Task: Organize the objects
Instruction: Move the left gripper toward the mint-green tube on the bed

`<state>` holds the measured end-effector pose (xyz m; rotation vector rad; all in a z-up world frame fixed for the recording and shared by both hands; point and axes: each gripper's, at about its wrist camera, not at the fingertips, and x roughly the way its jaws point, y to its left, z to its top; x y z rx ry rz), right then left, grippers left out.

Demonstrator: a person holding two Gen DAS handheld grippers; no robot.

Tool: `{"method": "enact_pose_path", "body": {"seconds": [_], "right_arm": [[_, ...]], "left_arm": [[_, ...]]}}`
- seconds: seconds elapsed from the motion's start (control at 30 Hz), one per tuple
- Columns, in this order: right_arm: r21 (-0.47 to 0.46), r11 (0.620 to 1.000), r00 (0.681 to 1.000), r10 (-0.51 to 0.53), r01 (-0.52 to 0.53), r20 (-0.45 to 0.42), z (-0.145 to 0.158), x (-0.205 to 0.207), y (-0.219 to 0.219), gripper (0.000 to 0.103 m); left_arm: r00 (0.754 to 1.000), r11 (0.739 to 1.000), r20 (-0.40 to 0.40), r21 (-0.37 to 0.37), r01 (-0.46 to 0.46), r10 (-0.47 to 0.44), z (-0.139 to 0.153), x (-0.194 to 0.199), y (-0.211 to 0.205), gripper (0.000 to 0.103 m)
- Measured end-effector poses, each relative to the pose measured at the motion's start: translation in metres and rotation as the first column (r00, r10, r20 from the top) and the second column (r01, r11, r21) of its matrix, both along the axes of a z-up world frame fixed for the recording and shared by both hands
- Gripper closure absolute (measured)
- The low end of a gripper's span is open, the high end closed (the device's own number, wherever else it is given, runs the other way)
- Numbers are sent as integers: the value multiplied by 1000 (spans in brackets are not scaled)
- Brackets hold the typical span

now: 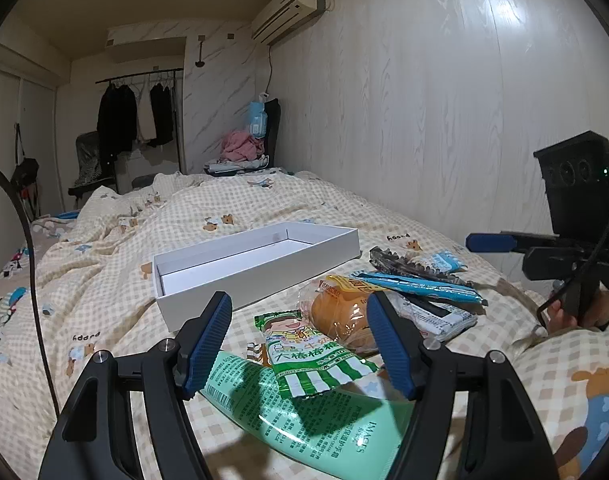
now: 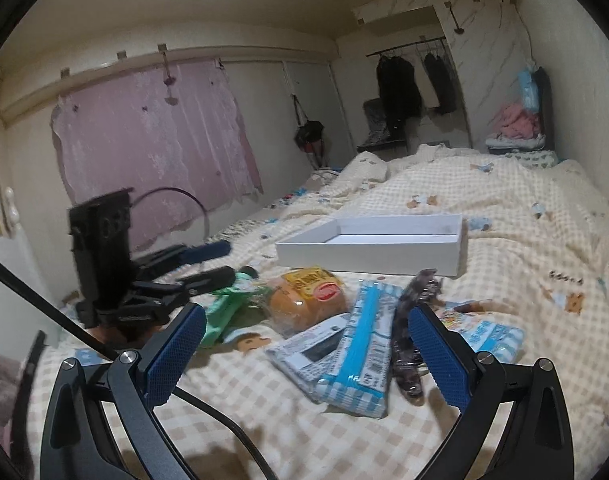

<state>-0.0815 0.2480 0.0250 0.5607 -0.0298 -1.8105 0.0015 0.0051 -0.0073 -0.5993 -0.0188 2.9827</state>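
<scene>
White shallow box (image 1: pixel 240 276), rectangular, stiff card, matte and bare inside, lying open-topped on the checked quilt (image 1: pixel 104 264), just beyond a loose heap of packets. Quilt soft and rumpled, cream-and-tan squares printed with small bears.

Nearest in the left wrist view: pale green tube (image 1: pixel 304 416), glossy plastic, flat-crimped at one end, covered in fine print. Across it, a green and white striped candy packet (image 1: pixel 304 356) with a cartoon figure, crinkled foil. Just behind, touching it, a round golden bun in clear wrap (image 1: pixel 344 316) under a yellow label. To the right, a long blue-and-white checked packet (image 1: pixel 424 286), a flat white sachet with a dark window (image 1: pixel 440 316), and a dark mottled claw clip (image 1: pixel 404 266), toothed and shiny. At the far right of the heap, a small pale-blue packet (image 2: pixel 492 338).

Left gripper (image 1: pixel 300 344) hovering over the green tube and candy packet, blue ridged pads spread apart, touching nothing. Right gripper (image 2: pixel 304 348) at its widest, pads either side of the checked packet and clip, clear of both, gripping nothing. Seen at the right edge of the left view: a hand (image 1: pixel 580 312) around the right gripper's handle.
</scene>
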Motion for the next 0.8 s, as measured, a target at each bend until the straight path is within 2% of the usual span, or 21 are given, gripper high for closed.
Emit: {"method": "enact_pose_path", "body": {"seconds": [0.1, 0.17, 0.23, 0.3, 0.33, 0.4, 0.6, 0.73, 0.77, 0.8], "right_arm": [[-24, 999, 999, 30, -29, 40, -1, 1, 3, 1], [-29, 999, 999, 36, -35, 40, -1, 3, 3, 1], [-35, 998, 998, 49, -48, 40, 1, 5, 2, 1], [-33, 997, 995, 79, -76, 67, -1, 4, 0, 1], [-32, 996, 993, 90, -88, 77, -2, 4, -2, 7], [-26, 996, 994, 81, -79, 67, -2, 6, -2, 20], [-27, 999, 999, 35, -34, 35, 0, 10, 2, 21], [-71, 995, 992, 73, -65, 105, -4, 0, 4, 20], [-94, 991, 986, 103, -91, 130, -6, -3, 5, 20], [-100, 990, 984, 110, -97, 138, -6, -4, 5, 20]], "left_arm": [[1000, 1000, -14, 17, 11, -11, 2, 3, -1, 41], [1000, 1000, -10, 24, 12, -12, 1, 2, -2, 43], [999, 999, -10, 40, 30, -30, 1, 3, -3, 54], [999, 998, -17, 41, 50, -49, 2, 4, -2, 58], [999, 998, -22, 33, 50, -49, 3, 5, -1, 64], [998, 999, -38, 6, 43, -43, 4, 8, 4, 65], [997, 999, -71, -40, 29, -32, 7, 11, 12, 65], [998, 999, -60, -34, 28, -29, 7, 9, 10, 66], [998, 999, -56, -29, 25, -27, 6, 8, 8, 68], [998, 999, -50, -22, 25, -27, 7, 8, 8, 74]]}}
